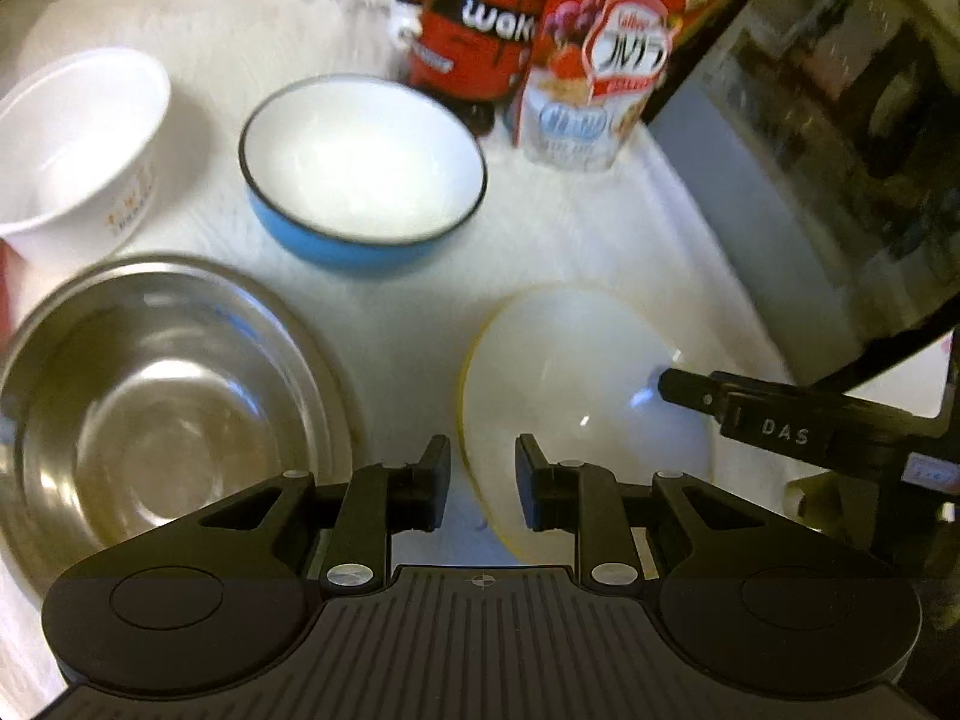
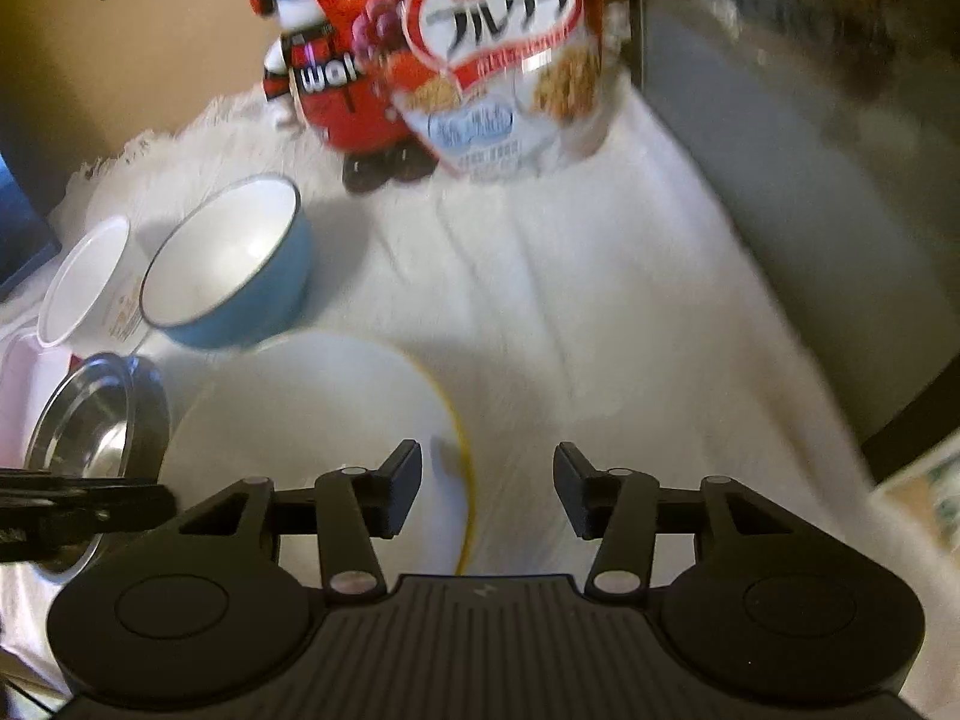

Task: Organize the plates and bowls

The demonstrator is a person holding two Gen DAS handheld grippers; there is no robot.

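Left of the yellow-rimmed plate (image 1: pixel 576 396): steel bowl (image 1: pixel 162 414), well clear; white bowl (image 1: pixel 78 138) and blue bowl (image 1: pixel 360 174) beyond it. Left gripper (image 1: pixel 483 480) over plate's near-left rim, jaws apart, rim between them but unpinched. Right gripper (image 2: pixel 486 492) over plate's right rim (image 2: pixel 462 468), jaws apart, nothing held. Plate flat on white cloth (image 2: pixel 600 330); left gripper judged better placed.

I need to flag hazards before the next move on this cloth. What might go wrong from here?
1. The left gripper straddles the rim of the yellow-rimmed plate with its pads apart; lifting now may drop it.
2. The steel bowl sits close beside that plate and may get knocked.
3. The cereal bag stands upright behind and may topple.
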